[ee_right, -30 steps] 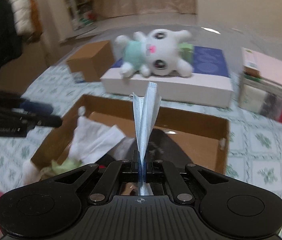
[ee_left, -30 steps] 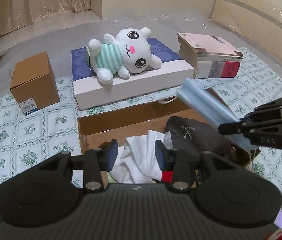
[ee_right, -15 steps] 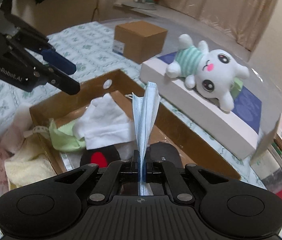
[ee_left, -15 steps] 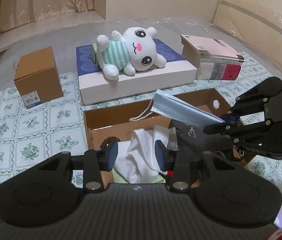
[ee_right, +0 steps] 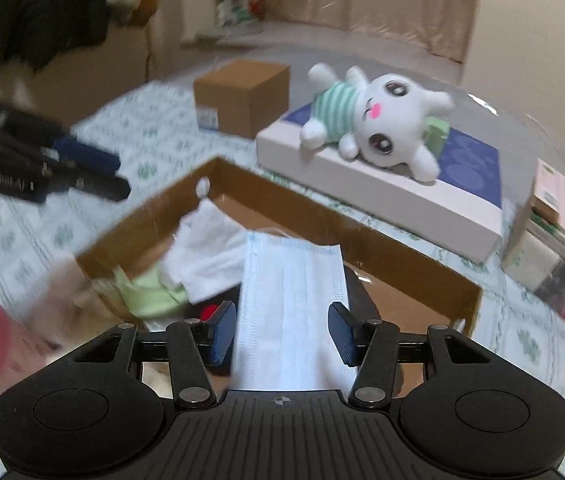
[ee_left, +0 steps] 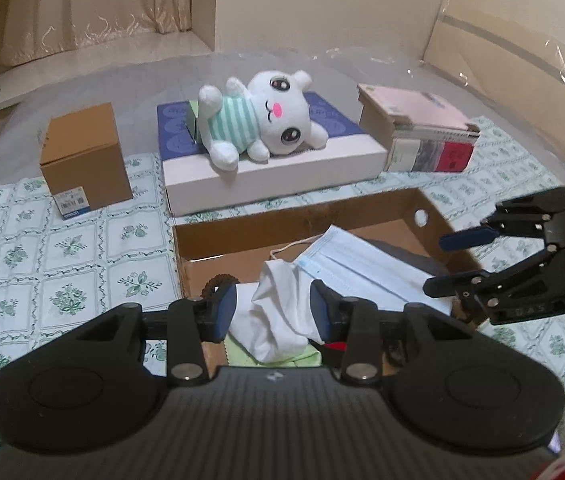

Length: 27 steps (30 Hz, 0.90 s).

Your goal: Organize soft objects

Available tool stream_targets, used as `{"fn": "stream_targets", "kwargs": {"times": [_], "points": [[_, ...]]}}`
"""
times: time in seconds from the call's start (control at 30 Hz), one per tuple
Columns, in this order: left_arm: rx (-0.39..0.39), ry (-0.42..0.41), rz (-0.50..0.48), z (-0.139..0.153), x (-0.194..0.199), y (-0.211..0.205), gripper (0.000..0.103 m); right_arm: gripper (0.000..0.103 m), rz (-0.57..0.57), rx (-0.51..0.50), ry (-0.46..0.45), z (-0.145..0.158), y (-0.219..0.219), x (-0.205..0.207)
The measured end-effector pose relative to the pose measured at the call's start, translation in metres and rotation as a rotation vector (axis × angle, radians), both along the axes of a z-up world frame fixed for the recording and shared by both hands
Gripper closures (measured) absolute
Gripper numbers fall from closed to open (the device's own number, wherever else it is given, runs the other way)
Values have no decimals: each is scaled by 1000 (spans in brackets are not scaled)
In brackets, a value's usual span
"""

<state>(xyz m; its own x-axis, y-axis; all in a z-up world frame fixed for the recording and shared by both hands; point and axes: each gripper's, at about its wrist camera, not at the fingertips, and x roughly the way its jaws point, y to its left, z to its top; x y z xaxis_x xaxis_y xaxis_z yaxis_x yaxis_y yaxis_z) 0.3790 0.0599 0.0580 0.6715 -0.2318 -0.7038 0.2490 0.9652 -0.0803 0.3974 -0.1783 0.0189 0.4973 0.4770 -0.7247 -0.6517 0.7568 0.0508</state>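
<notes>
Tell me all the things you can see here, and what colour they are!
face mask: 1, light blue, lying in the open box between the right gripper's opened jaws
open box: 1, brown cardboard, middle of the patterned cloth
white cloth: 1, white, in the open box
green cloth: 1, pale green, in the open box
dark garment: 1, black, under the mask
plush toy: 1, white with green stripes, lying on the flat box
flat box: 1, white with blue top
small box: 1, brown, closed
books: 1 stack, pink on top
left gripper: black, open
right gripper: black, just opened
</notes>
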Motion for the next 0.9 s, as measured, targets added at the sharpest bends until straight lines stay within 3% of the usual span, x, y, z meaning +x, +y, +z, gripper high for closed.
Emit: {"fn": "stream_targets", "kwargs": {"times": [0.23,0.5,0.7,0.9], "points": [[-46,-64,16,39,-60,-4,67,52,-116,157,63,38,-14,-54],[-98,-118,61,64,-155,-10,61,51,-194,274,43,67,-28,-147],[-99,-191,124,68,-226,-10,45,51,-273,327,-16,68,-44,-221],[-97,-231,185,53,-286,-9,33,52,-353,387,6,46,-57,-279]]}}
